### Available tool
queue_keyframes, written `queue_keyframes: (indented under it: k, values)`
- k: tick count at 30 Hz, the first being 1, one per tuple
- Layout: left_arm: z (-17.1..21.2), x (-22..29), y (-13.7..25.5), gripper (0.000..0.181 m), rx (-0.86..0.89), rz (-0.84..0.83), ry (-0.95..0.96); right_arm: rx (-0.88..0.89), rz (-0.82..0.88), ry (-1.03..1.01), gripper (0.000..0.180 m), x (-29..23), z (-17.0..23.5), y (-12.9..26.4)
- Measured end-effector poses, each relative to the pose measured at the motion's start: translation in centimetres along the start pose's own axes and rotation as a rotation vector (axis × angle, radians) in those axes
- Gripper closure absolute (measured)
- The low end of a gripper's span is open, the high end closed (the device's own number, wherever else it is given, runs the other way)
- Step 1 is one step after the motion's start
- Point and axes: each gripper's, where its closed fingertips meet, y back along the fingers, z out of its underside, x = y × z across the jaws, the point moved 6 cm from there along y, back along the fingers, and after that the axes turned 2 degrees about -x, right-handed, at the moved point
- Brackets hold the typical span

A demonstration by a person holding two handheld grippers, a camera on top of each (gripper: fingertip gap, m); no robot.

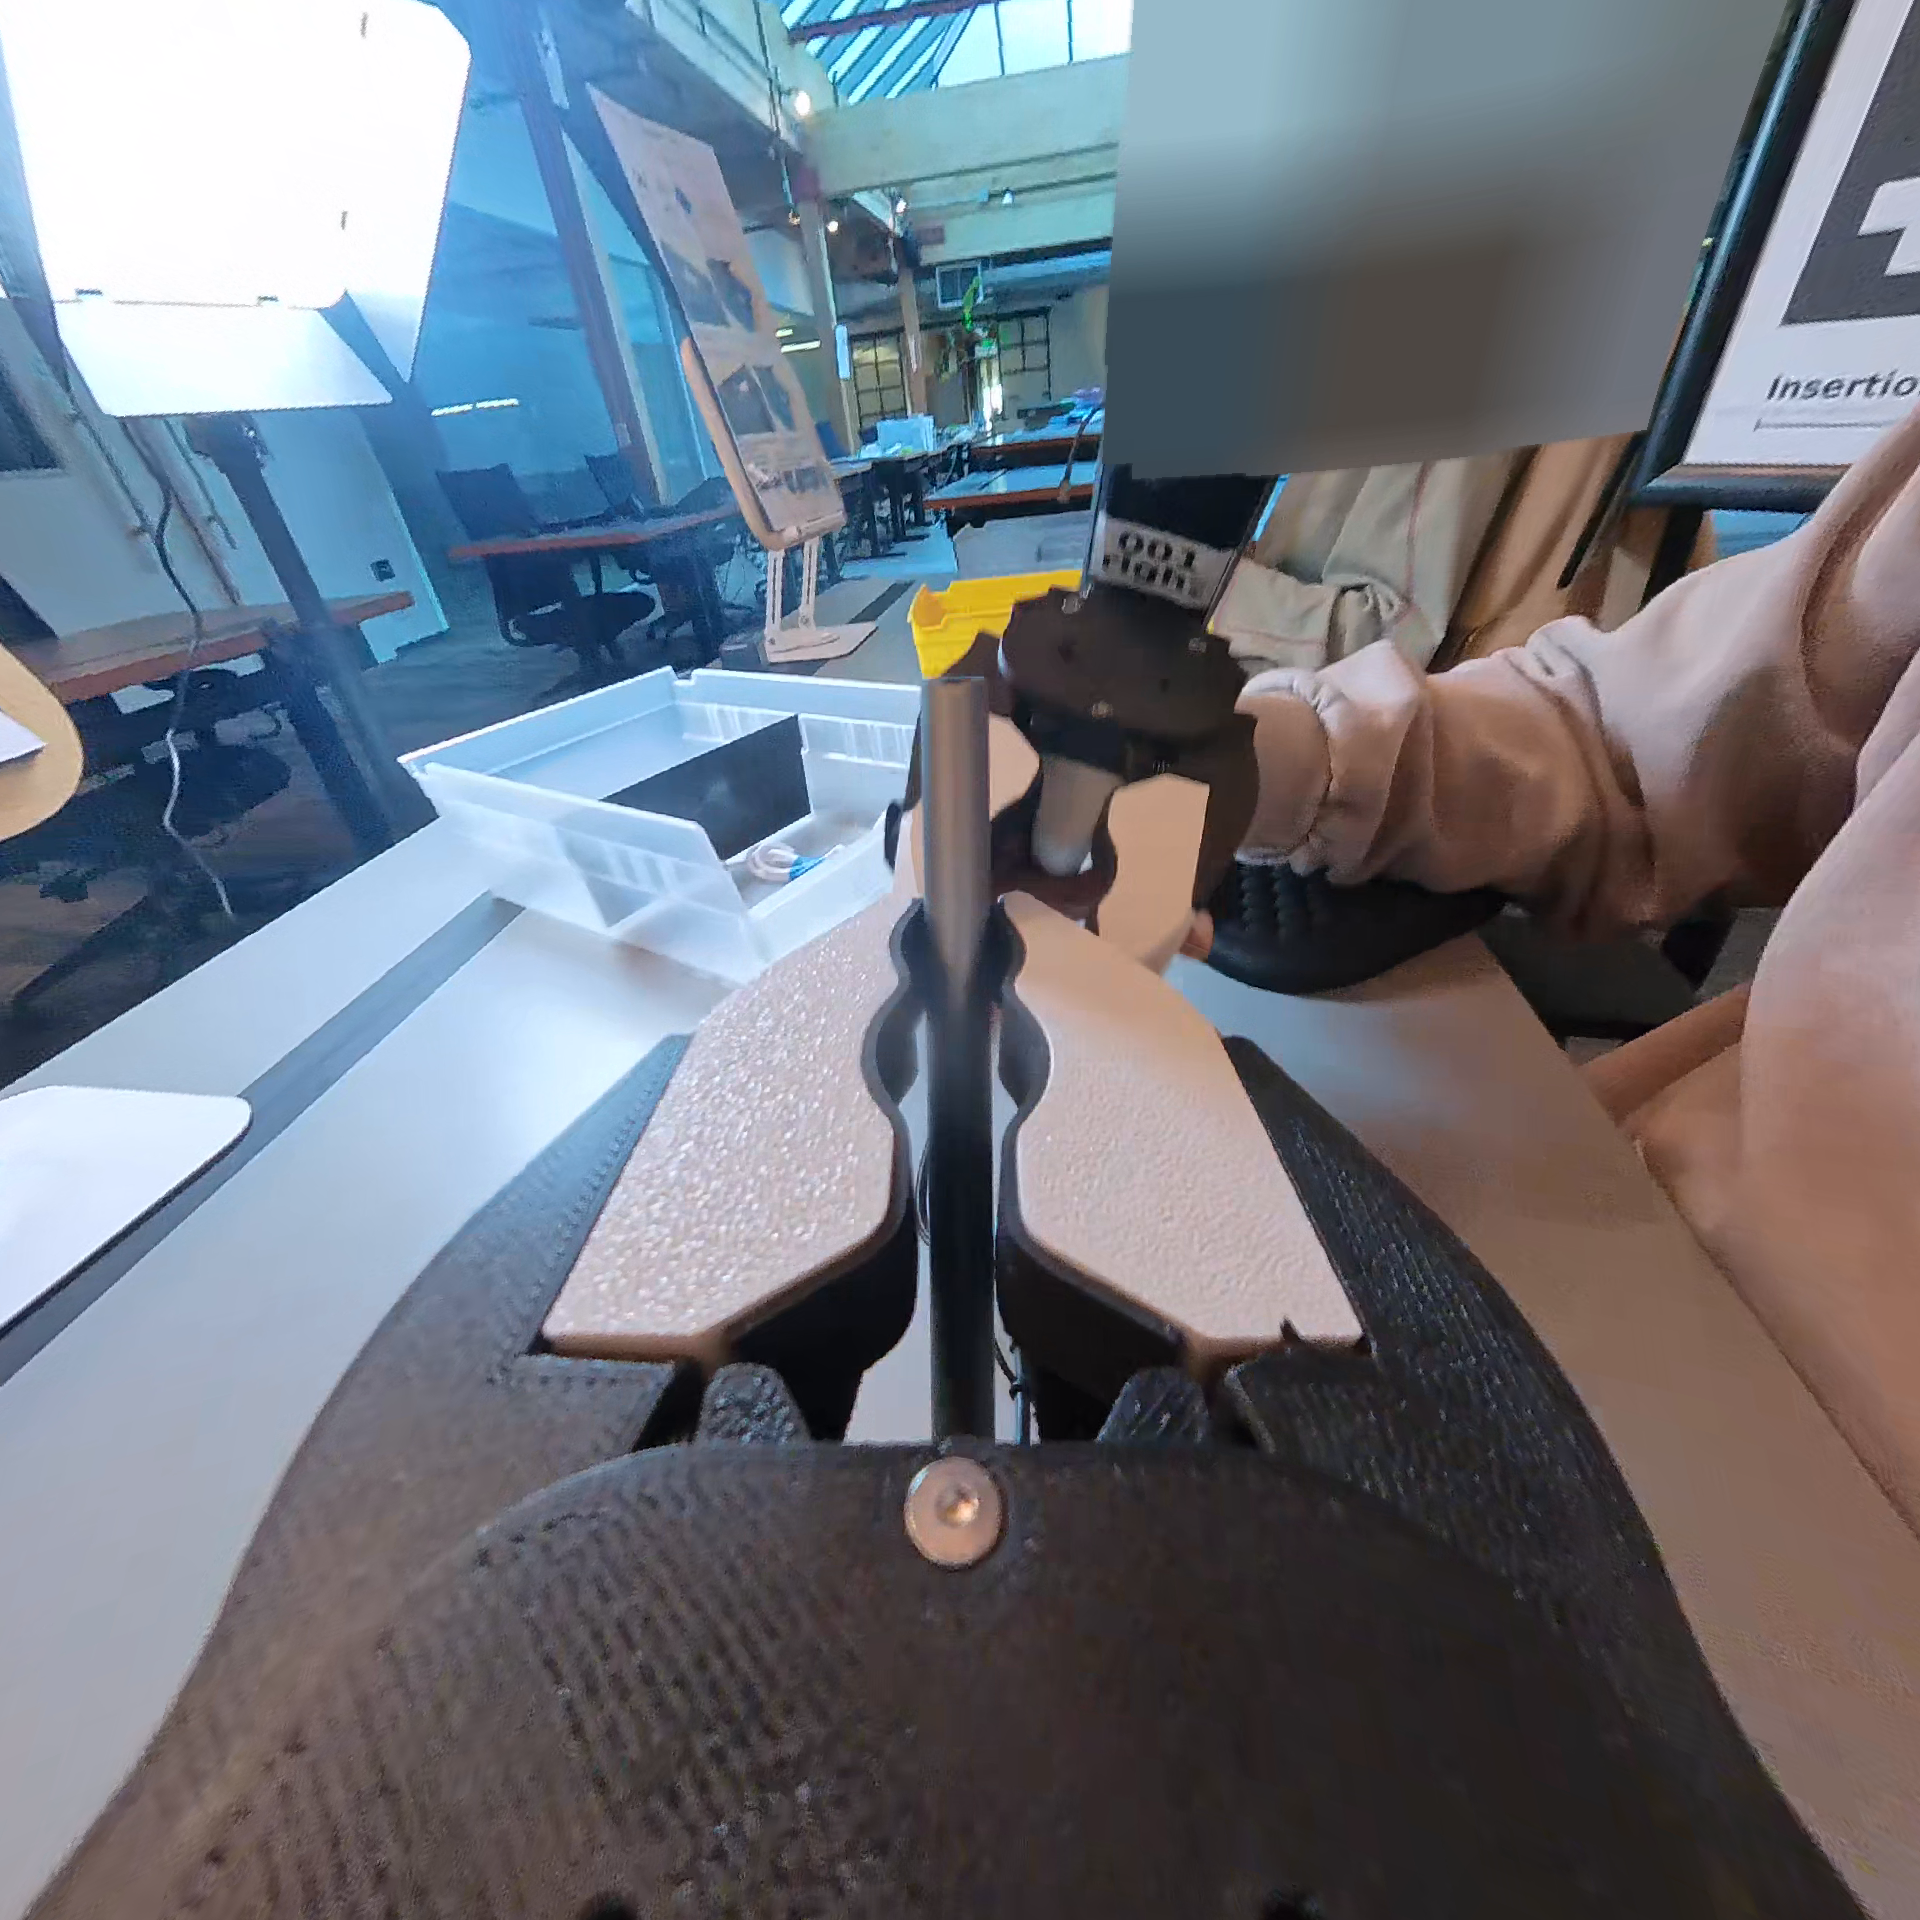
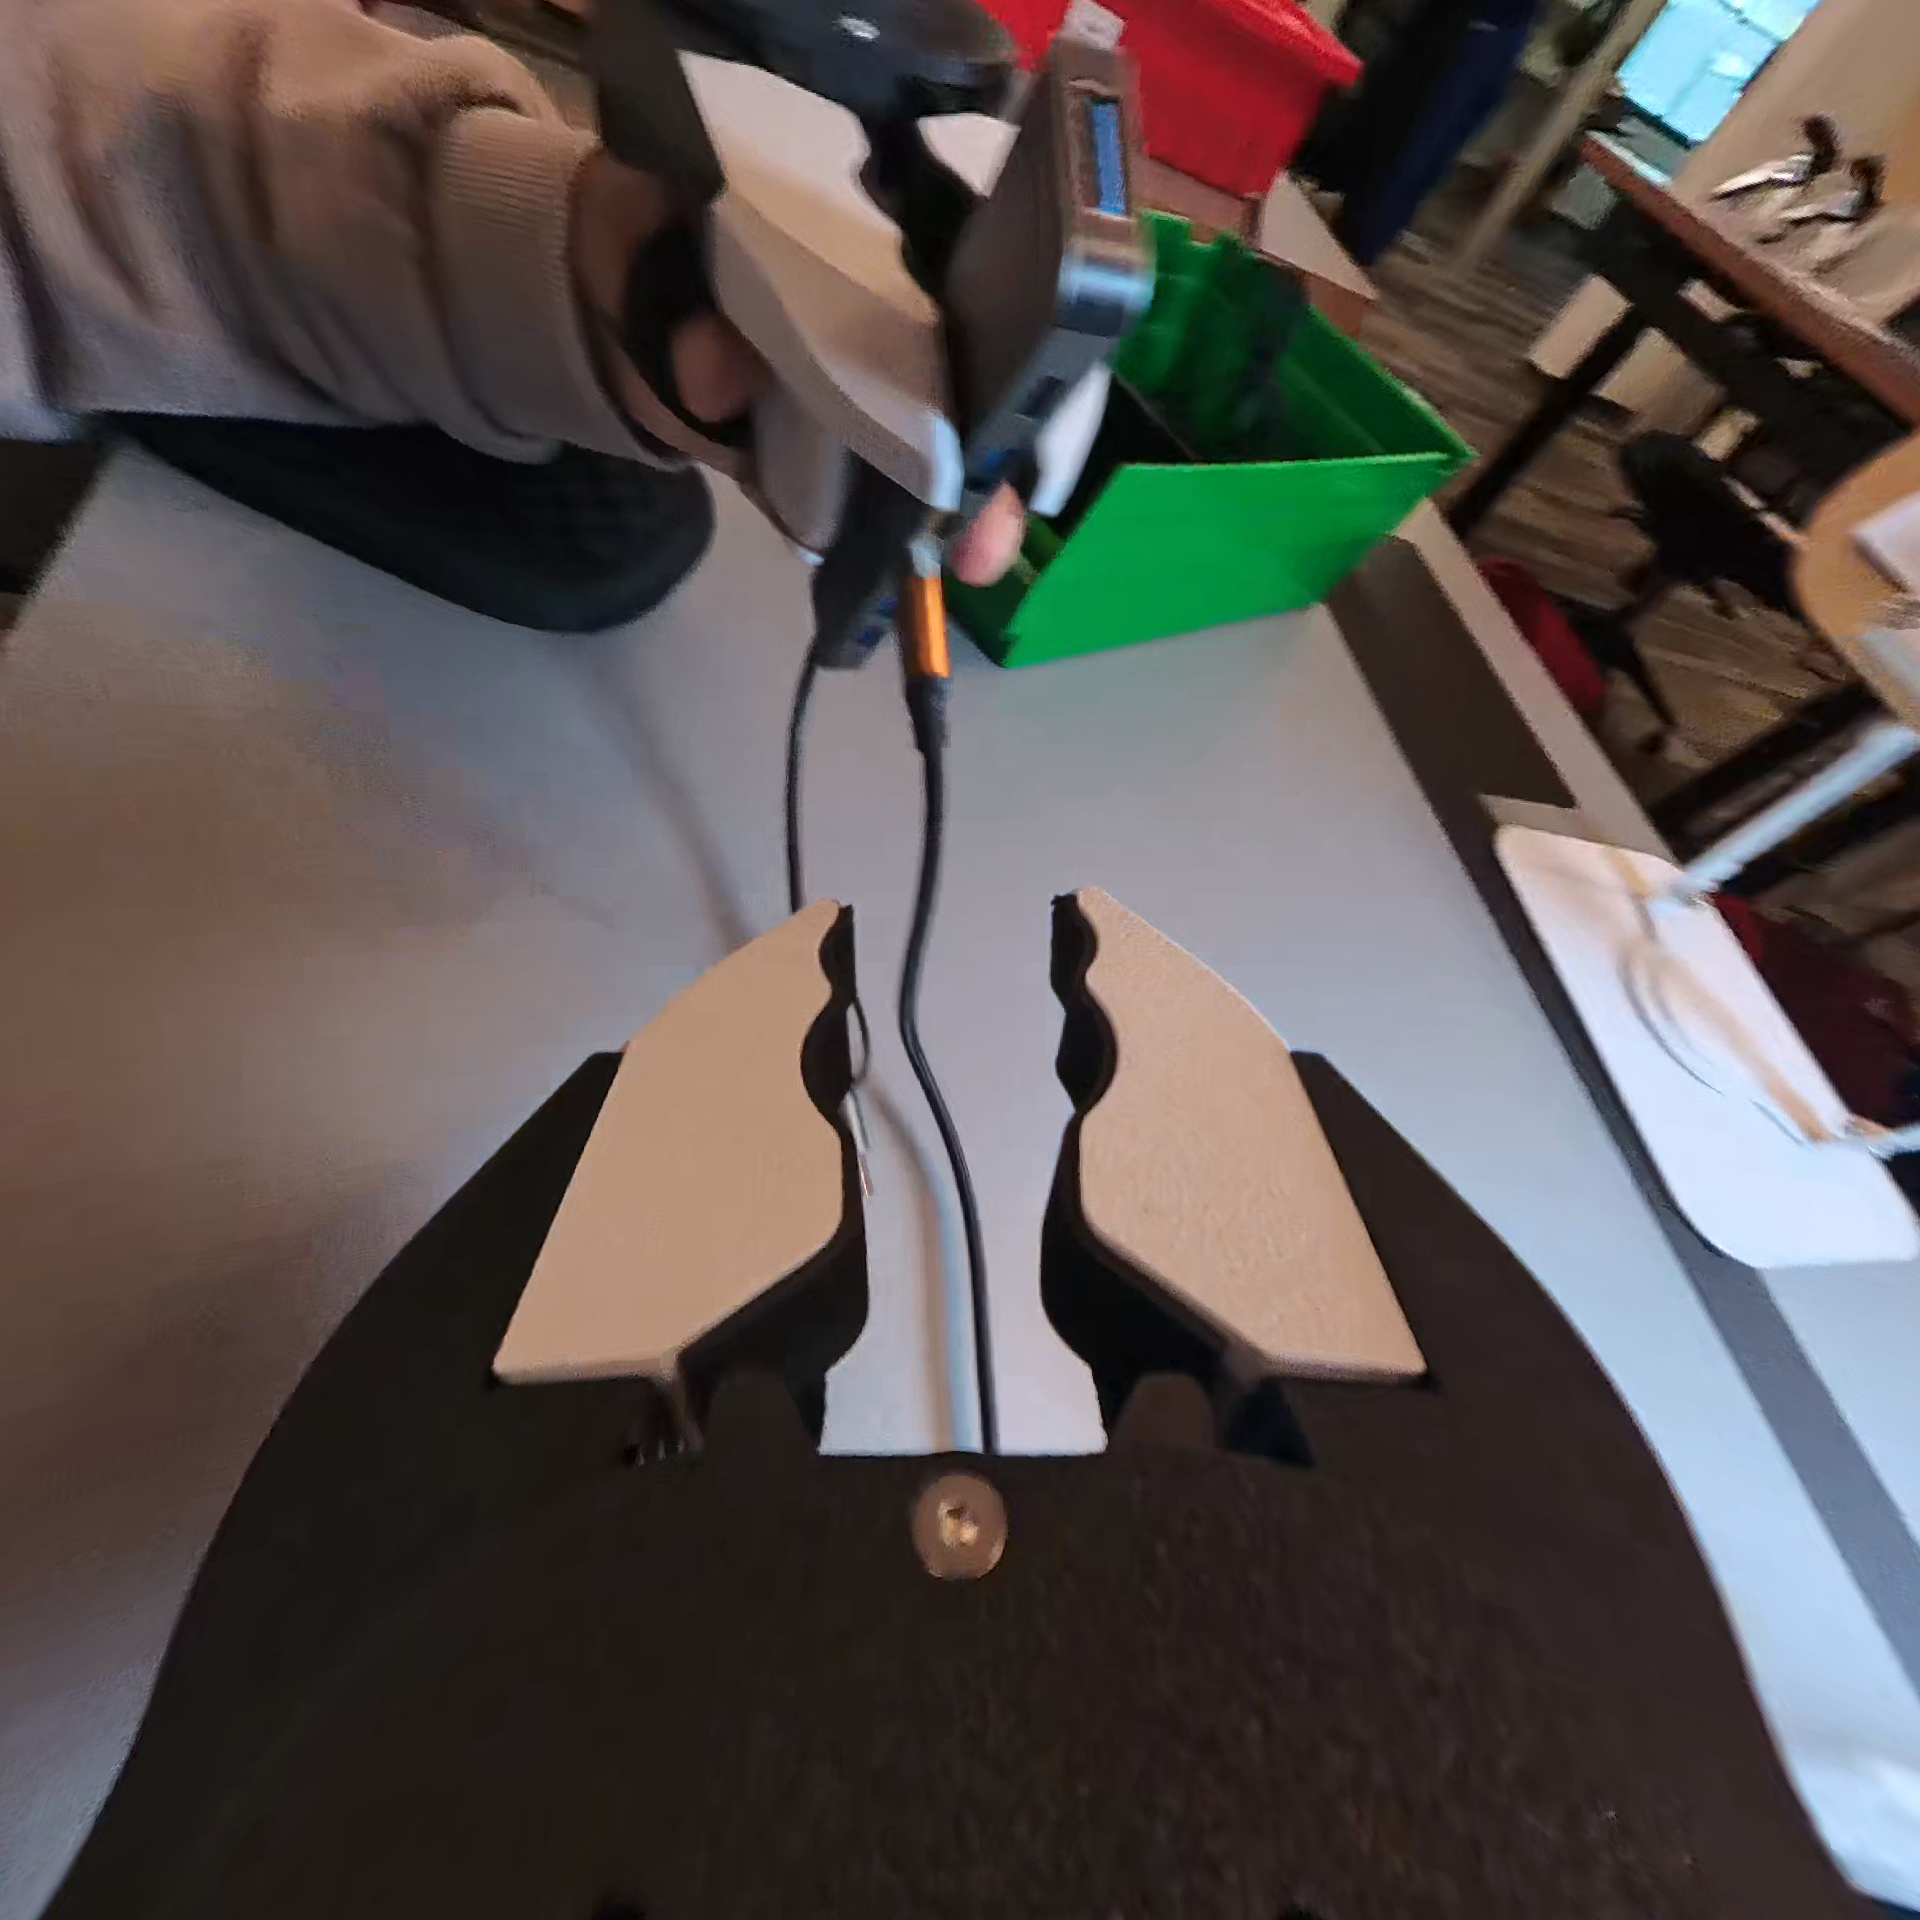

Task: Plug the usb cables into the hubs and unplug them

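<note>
- Clamping between its tan pads, the left claw (image 1: pixel 956 977) is gripping the grey hub (image 1: pixel 954 831), which is sticking out past its tips.
- Gaping wide, the right claw (image 2: pixel 956 914) is holding nothing; the black usb cable (image 2: pixel 935 1039) is running between its fingers, its orange plug (image 2: pixel 925 639) hanging ahead at the hub above the white surface (image 2: pixel 416 831).
- Ahead and right of the right claw, a green bin (image 2: pixel 1226 540) is sitting.

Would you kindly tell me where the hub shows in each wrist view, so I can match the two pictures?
Left wrist view: the hub stands edge-on at centre, clamped in the left gripper.
Right wrist view: the hub is at top centre, held by the far gripper, with an orange plug at its lower end.
Shared landmark: the white table under both grippers.
</note>
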Motion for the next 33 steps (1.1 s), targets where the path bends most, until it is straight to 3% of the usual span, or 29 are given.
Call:
queue_keyframes:
  k: [4, 11, 14, 15, 17, 20, 22, 25, 27, 33]
  values:
    - [-0.3, 0.9, -0.3, 0.17, 0.022, 0.05, 0.0, 0.082, -0.058, -0.046, 0.144, -1.2, -1.5, -2.0]
    - [0.2, 1.9, -0.8, 0.169, -0.006, 0.113, -0.036, 0.093, -0.105, -0.042, 0.169, -1.8, -2.3, -2.5]
    - [1.0, 1.6, -0.6, 0.149, -0.08, 0.115, -0.06, 0.1, -0.097, -0.071, 0.172, -1.1, -2.0, -1.7]
    - [1.5, 1.5, -0.7, 0.149, -0.123, 0.101, -0.079, 0.108, -0.101, -0.085, 0.172, -1.0, -2.0, -1.4]
    - [2.3, 1.4, -0.9, 0.169, -0.184, 0.075, -0.136, 0.127, -0.116, -0.102, 0.172, -0.9, -2.0, -0.9]
    - [2.1, 1.8, -0.9, 0.17, -0.222, 0.097, -0.172, 0.108, -0.139, -0.076, 0.172, -1.3, -2.1, -0.7]
    - [0.9, 1.4, 0.0, 0.169, -0.149, 0.074, -0.166, 0.087, -0.137, -0.07, 0.172, -0.9, -1.9, -0.1]
    - [-2.0, -0.6, 3.3, 0.169, 0.033, 0.003, -0.086, 0.091, -0.054, -0.135, 0.172, 1.5, 0.0, 2.3]
    - [-2.5, -1.7, 4.9, 0.17, 0.084, -0.071, -0.074, 0.116, 0.093, -0.158, 0.172, 4.1, 0.4, 5.4]
    - [-1.4, -2.3, 4.3, 0.17, 0.079, -0.098, -0.06, 0.378, 0.582, -0.113, 0.172, 11.1, -2.5, 16.6]
